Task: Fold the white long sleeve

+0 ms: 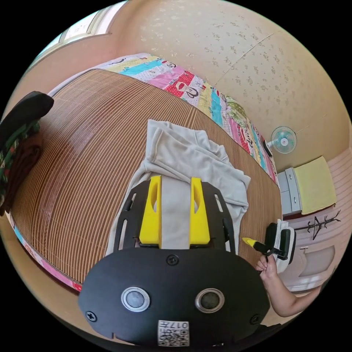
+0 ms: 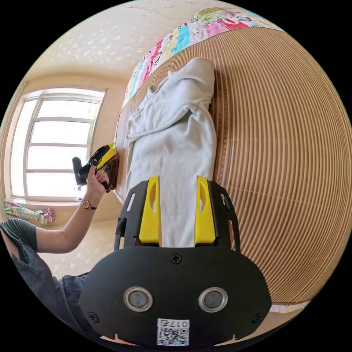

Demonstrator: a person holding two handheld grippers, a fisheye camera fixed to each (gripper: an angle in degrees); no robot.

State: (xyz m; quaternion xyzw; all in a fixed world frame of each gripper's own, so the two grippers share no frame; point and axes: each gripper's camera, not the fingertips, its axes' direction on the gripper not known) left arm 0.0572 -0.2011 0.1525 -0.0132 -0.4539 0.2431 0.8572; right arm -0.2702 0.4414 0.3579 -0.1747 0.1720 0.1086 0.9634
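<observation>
White long sleeve (image 1: 190,161) lies on the woven bamboo mat (image 1: 84,154) that covers the bed, bunched into a long narrow strip with a sleeve doubled across its far end, so it looks partly gathered rather than neatly folded. Laid along the mat like this, it gives both tools a flat stretch of cloth to work from, which I judge suits a fold brought end to end.

In the left gripper view, the left gripper (image 1: 175,209) hangs over the near part of the garment, its yellow fingers (image 1: 151,212) apart with cloth showing through the gap and nothing pinched. In the right gripper view, the right gripper (image 2: 177,211) is poised above the garment's near end in the same way, fingers (image 2: 205,212) spread and unclamped.

Each view also catches the other tool held off the side of the bed in a hand (image 2: 96,182), the forearm raised and the wrist bent towards the mat. A patterned sheet (image 1: 190,88) edges the mat by the wall, and a small fan (image 1: 283,139) is mounted beyond.
</observation>
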